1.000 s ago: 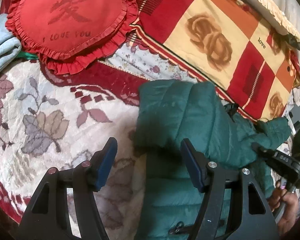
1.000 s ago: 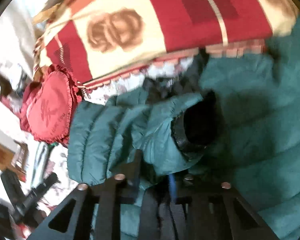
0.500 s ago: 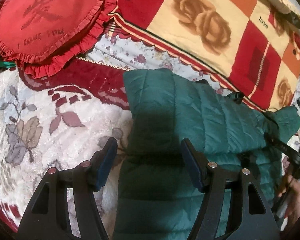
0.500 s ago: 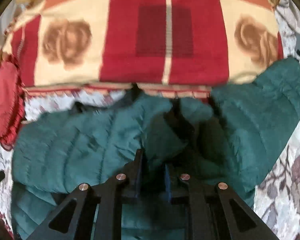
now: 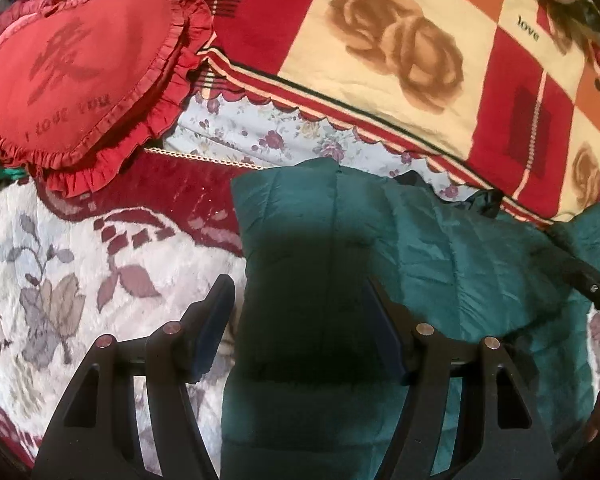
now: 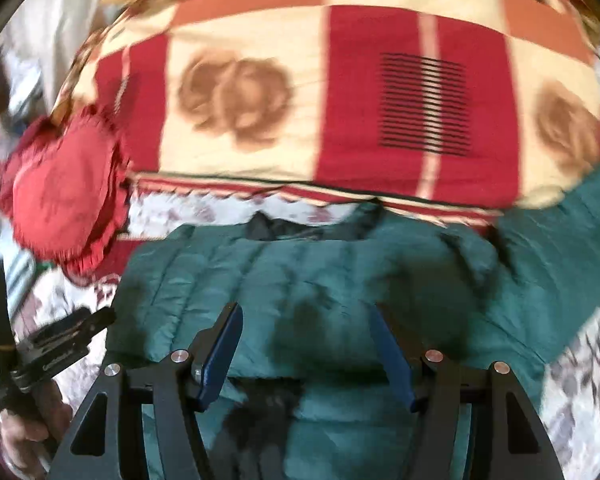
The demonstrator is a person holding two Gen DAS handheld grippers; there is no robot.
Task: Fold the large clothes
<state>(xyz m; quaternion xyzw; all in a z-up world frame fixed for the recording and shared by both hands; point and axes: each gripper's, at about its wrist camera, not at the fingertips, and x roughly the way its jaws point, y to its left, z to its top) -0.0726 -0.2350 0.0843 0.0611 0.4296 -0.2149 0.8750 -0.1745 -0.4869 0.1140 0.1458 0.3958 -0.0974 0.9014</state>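
Folding of the quilted green puffer jacket (image 5: 440, 248) is underway; right gripper (image 6: 306, 354) fingers are opening, nothing clamped; left gripper (image 5: 300, 330) fingers stand apart. Regrasping is judged next.

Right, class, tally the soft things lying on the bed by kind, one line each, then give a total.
Green puffer jacket: 1
Red heart-shaped cushion: 1
Rose-patterned checked blanket: 1
Floral bedspread: 1
Total: 4
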